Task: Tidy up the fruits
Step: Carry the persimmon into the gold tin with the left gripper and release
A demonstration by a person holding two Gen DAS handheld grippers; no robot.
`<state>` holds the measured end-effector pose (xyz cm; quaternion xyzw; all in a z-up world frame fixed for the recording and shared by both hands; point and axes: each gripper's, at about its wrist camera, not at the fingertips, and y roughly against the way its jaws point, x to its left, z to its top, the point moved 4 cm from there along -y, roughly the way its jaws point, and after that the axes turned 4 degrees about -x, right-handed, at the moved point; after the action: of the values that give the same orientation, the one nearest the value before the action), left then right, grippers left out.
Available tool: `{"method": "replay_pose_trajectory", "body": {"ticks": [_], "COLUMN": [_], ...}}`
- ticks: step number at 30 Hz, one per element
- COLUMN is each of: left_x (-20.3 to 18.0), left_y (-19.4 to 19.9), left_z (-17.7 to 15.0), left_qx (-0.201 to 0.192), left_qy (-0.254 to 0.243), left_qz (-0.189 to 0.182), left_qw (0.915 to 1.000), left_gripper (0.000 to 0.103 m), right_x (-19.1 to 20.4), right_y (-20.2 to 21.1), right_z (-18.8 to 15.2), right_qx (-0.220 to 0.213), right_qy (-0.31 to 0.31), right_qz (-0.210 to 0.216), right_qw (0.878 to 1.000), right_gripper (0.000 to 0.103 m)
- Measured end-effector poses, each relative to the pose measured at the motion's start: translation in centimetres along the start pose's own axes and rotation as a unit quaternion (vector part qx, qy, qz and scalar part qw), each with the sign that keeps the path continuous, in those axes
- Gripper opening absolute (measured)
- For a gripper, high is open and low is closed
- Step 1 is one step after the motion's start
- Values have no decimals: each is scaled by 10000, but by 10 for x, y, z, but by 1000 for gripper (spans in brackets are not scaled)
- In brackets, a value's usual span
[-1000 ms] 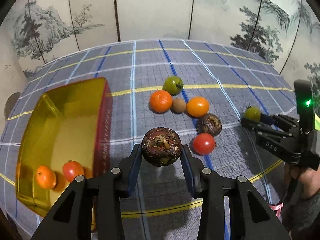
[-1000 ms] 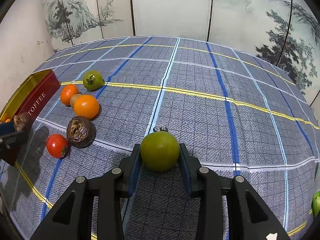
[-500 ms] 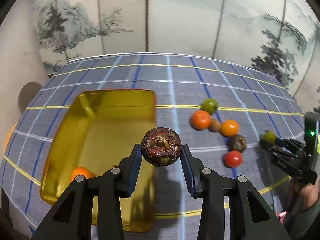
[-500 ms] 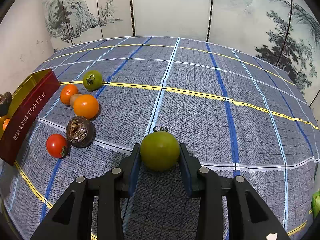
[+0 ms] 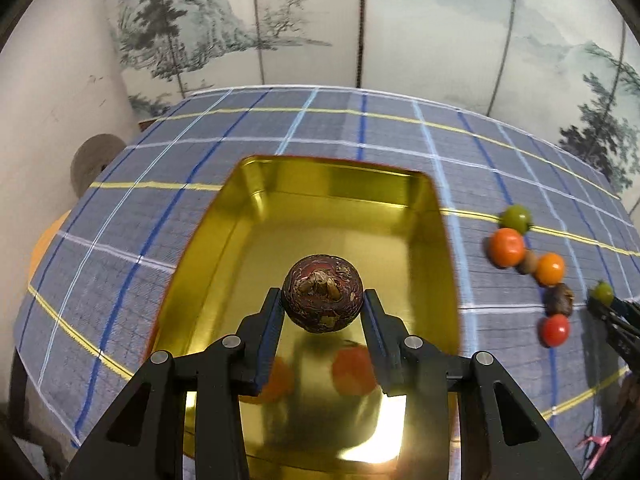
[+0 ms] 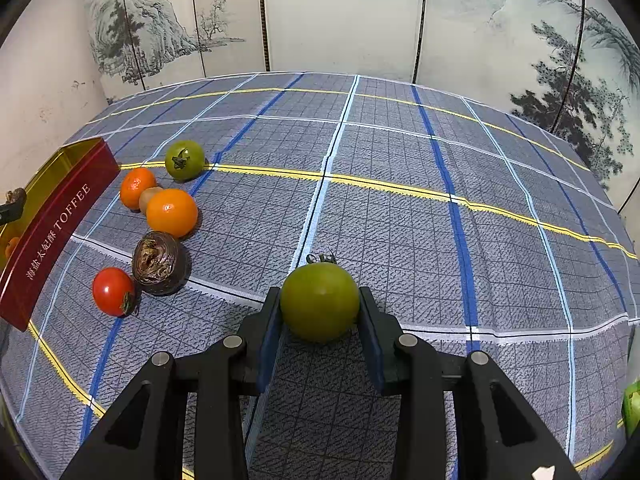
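Note:
My left gripper (image 5: 322, 312) is shut on a dark brown mangosteen (image 5: 322, 298) and holds it above the open gold tin (image 5: 240, 216). Two orange-red fruits (image 5: 354, 366) lie blurred in the tin below my fingers. My right gripper (image 6: 319, 316) is shut on a green tomato (image 6: 319, 300) just above the cloth. On the cloth lie a green tomato (image 6: 185, 159), two oranges (image 6: 172, 212), a small brown fruit (image 6: 149, 197), a second mangosteen (image 6: 160, 263) and a red tomato (image 6: 113, 291). The tin's red TOFFEE side (image 6: 60, 224) stands at their left.
The table has a blue plaid cloth (image 6: 400, 208) and painted screens behind it. A green object (image 6: 632, 404) shows at the right edge of the right wrist view. The right gripper (image 5: 612, 312) shows at the right edge of the left wrist view.
My left gripper has carried the mangosteen leftward from beside the fruit pile to over the tin. My right gripper has stayed still with the green tomato.

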<state>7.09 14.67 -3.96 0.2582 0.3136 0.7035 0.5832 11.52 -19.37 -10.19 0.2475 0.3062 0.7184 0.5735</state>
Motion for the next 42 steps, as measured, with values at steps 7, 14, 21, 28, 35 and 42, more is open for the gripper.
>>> {"method": "replay_pose_trajectory", "body": {"ticks": [7,14,21,28,35,42], "left_x": [17,26,30,32,33,33], "left_y": [-20,-35,-41,-45,-46,-45], "left_z": [2,-4,-10,-14,-15,-15], "left_qx": [166,368,484,557,593,589], "left_qy": [70,101,133,120,113,56], "left_qz": [176,225,224,271,269,262], "left_qw": [9997,9990,9985,9980,9978,9979], "left_gripper": [41,41,41,41,41,41], "right_x": [0,0,0,1,1,1], "right_y": [0,0,0,0,0,1], "right_z": [0,0,0,0,0,0], "right_qx": [1,1,1,2,2,1], "right_qy": [0,1,1,3,3,4], "right_qz": [-1,-4,-6,-9,-11,-14], "right_qw": [10000,10000,10000,10000,10000,10000], "right_gripper": [34,34,34,34,34,34]}}
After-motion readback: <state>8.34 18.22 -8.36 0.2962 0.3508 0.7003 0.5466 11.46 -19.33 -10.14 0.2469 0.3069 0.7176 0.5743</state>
